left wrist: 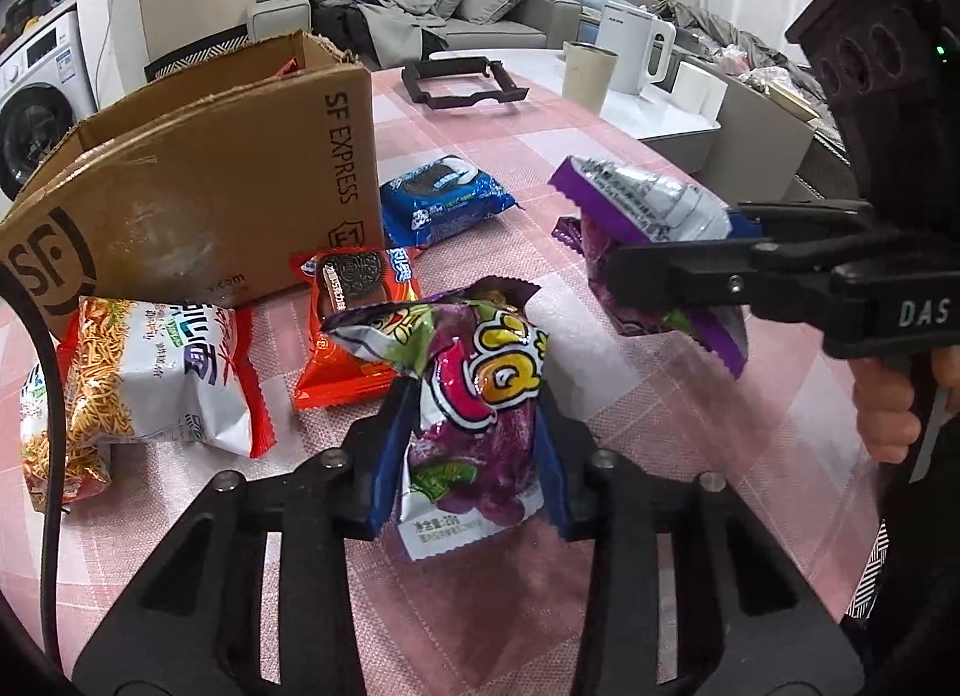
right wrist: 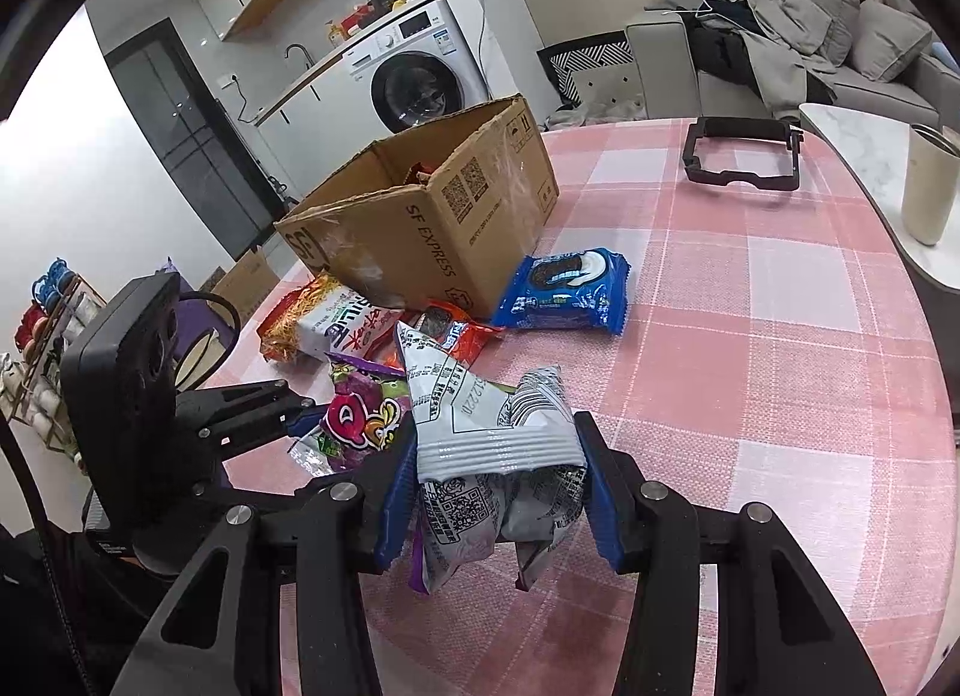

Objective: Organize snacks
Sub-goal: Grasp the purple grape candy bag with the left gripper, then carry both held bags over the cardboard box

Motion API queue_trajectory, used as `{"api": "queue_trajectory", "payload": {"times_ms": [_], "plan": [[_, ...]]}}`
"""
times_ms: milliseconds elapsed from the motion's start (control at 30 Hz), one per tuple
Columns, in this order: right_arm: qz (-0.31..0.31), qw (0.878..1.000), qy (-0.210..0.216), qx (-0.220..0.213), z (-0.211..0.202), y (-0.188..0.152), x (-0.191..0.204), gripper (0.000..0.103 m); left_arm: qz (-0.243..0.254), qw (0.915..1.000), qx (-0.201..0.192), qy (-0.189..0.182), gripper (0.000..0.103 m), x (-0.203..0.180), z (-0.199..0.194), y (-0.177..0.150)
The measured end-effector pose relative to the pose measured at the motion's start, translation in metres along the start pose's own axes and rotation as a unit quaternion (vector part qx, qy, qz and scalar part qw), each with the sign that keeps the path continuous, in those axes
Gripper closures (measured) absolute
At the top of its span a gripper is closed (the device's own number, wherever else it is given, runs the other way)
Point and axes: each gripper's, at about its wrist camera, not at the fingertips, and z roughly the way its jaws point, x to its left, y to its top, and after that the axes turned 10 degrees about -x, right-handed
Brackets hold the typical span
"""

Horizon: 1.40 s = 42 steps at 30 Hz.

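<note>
Box interior mostly hidden: cardboard box (right wrist: 420,222) open-topped near far left edge of surface (right wrist: 750,336), only a scrap of red wrapper visible inside, rest of contents unreadable. Noodle snack bag (left wrist: 150,384) cut by a black cable in left view, partly tucked behind other packs in right view. Red cookie pack (left wrist: 354,330) half covered by the purple candy bag (left wrist: 474,396). Print on the silver-backed bag (right wrist: 498,456) too small to read.

Left gripper (left wrist: 474,456) fingers (left wrist: 390,456) clamped on purple candy bag, crumpled, glossy, grape artwork, big "Q" lettering, held near front edge of surface. Right gripper (right wrist: 498,492) fingers (right wrist: 600,492) clamped on silver-backed bag, purple serrated trim, barcode and QR code facing camera, just right of the candy bag, bags close or touching, can't tell which.

Blue cookie pack (right wrist: 570,291) flat on surface beside box's near right corner. Black frame (right wrist: 744,156) at far edge. Beige cup (right wrist: 930,186) on adjacent white table
</note>
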Motion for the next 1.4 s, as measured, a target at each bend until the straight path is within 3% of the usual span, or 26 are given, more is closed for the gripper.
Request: {"api": "queue_trajectory", "payload": {"times_ms": [467, 900, 1400], "plan": [[0.0, 1.0, 0.008, -0.019, -0.006, 0.005, 0.006, 0.054, -0.025, 0.9992, -0.03, 0.01, 0.069, 0.024, -0.038, -0.003], [-0.004, 0.998, 0.022, -0.054, -0.018, 0.016, 0.024, 0.054, -0.036, 0.9952, -0.073, 0.054, 0.069, 0.056, -0.084, 0.008], [0.011, 0.994, 0.022, -0.107, -0.015, 0.036, 0.047, 0.054, -0.056, 0.9893, -0.109, 0.079, 0.069, 0.101, -0.129, 0.026]]}}
